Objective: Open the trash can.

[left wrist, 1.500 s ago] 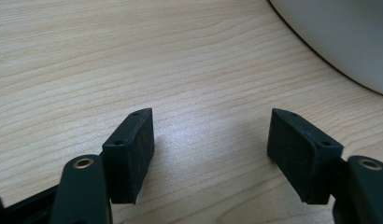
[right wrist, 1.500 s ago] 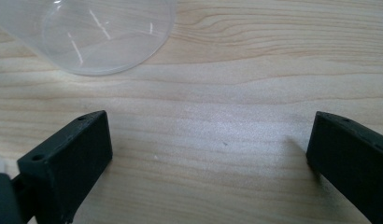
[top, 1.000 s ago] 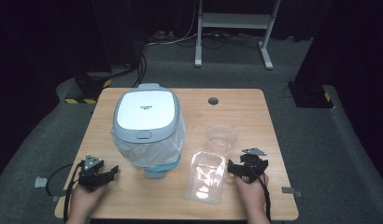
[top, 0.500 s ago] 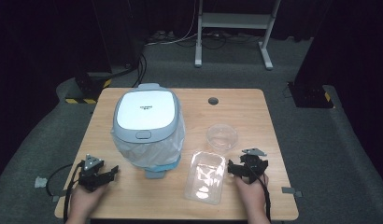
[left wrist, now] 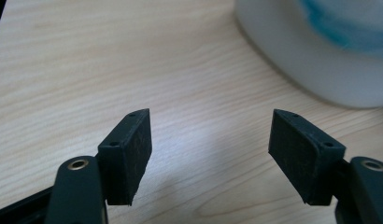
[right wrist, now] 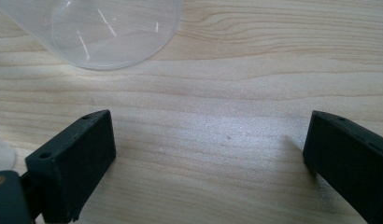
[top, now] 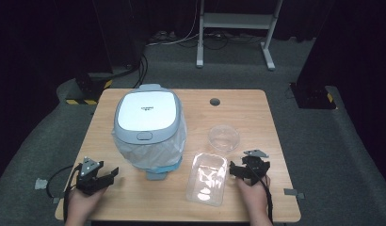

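Note:
A white and grey rice cooker with its lid down stands left of the table's middle, its body wrapped in clear film. To its right are a clear round bowl and a clear rectangular tray. My left gripper rests open at the front left, jaws towards the cooker's base. My right gripper rests open just right of the tray. In the left gripper view the gripper holds nothing. In the right gripper view the gripper is empty, with the bowl ahead of it.
The wooden table has a dark cable hole near its back edge. Beyond the table a metal stand is on the floor, with dark boxes at the left and right. Bare wood lies in front of both grippers.

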A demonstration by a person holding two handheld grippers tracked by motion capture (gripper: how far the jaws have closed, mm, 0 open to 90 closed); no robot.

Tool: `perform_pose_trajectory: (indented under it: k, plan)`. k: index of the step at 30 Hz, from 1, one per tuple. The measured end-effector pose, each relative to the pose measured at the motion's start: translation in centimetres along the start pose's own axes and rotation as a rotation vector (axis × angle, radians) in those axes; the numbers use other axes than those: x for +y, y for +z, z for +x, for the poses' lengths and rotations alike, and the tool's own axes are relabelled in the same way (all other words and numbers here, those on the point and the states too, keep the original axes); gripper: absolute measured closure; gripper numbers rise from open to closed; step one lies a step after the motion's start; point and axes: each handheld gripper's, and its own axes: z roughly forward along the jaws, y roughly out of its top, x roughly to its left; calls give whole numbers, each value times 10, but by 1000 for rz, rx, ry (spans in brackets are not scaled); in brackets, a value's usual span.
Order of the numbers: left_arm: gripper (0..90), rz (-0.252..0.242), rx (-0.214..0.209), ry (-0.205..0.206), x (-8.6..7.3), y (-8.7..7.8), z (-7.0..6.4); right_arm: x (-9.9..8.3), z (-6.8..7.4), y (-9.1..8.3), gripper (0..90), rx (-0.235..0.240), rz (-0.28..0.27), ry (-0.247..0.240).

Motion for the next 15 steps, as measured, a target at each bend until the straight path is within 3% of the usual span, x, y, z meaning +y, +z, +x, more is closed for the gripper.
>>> perform_pose_trajectory:
  k: [1, 2, 5, 11, 15]
  plan:
    - [319, -39, -17, -4, 2, -6, -2, 0, 0, 0, 28, 1, 0, 1]
    - [321, -39, -17, -4, 2, -6, -2, 0, 0, 0, 28, 1, 0, 1]
    - [328, -108, -44, -12, 5, -15, -4, 0, 0, -1, 38, 3, -4, -5]
    - [327, -178, -87, -25, 9, -24, -6, 0, 0, -1, 38, 2, -4, -5]
    - [317, -235, -89, -6, 12, -33, -12, 0, 0, -1, 38, 2, -4, -5]
